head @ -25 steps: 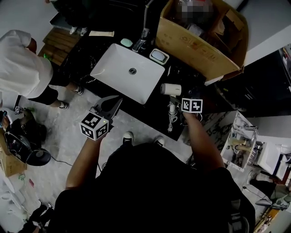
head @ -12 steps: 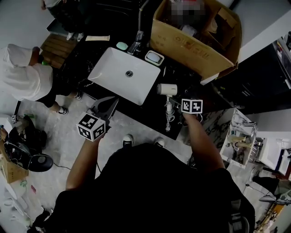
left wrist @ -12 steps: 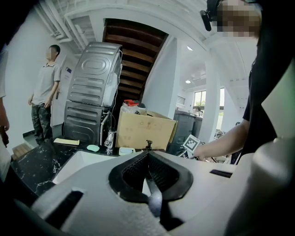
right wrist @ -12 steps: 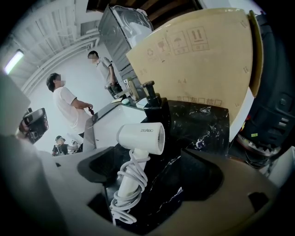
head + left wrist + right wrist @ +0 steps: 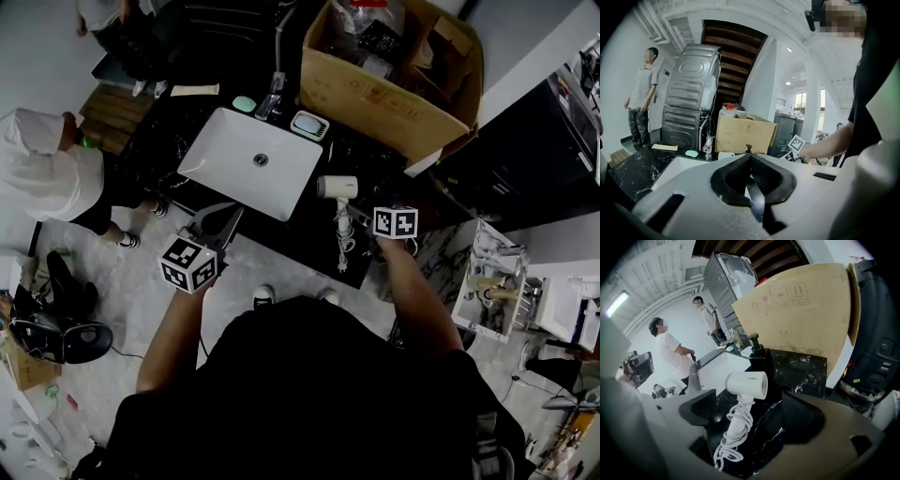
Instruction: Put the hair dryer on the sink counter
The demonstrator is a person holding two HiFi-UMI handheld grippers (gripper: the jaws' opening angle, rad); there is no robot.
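My right gripper (image 5: pixel 752 416) is hovering with its jaws spread wide, gripping nothing. The dryer (image 5: pixel 746 386) is lying on the black counter (image 5: pixel 802 370) just ahead of them, cord wound round its handle, right of the sink (image 5: pixel 234 150). My left gripper (image 5: pixel 749 163) is hanging at the counter's front edge, jaws pressed together, empty.

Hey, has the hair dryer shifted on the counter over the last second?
No. The hair dryer lies just as far off the right edge of the white basin as before; only the head view itself drifted.
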